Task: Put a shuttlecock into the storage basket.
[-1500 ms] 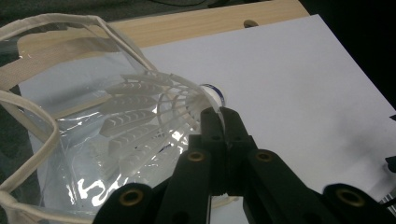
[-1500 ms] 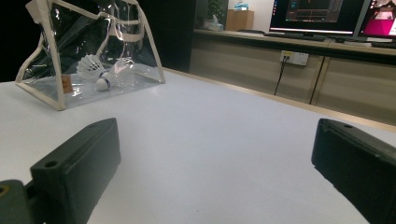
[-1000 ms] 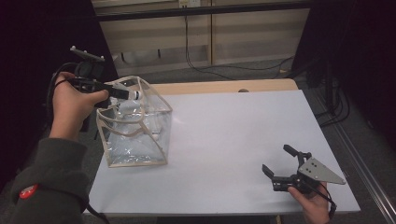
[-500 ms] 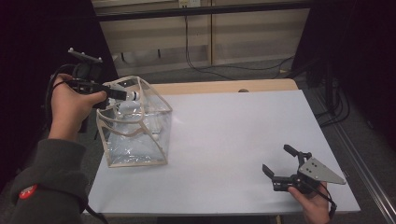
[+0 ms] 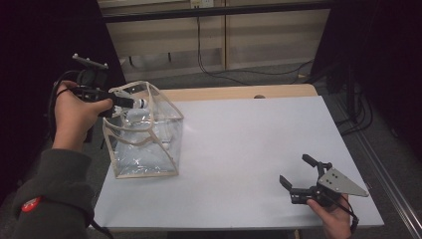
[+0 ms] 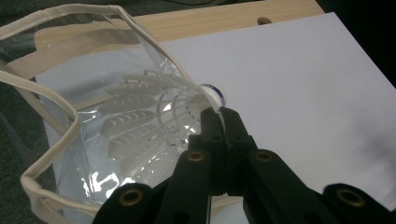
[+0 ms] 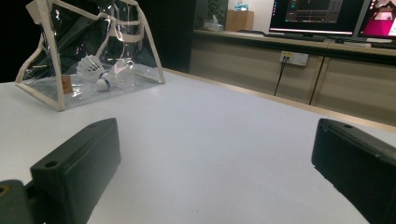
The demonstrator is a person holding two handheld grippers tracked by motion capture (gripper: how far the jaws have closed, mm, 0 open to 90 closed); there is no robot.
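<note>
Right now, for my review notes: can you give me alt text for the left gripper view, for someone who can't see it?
The left gripper has its black jaws shut on a white shuttlecock, held at the open top of a clear bag with cream fabric trim. The bag stands on a white table, whose wooden far edge shows behind.

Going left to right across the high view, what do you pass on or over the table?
Left hand-held gripper, shut on a shuttlecock → clear bag → bare white tabletop → right hand-held gripper, jaws open, near the front right corner.
</note>
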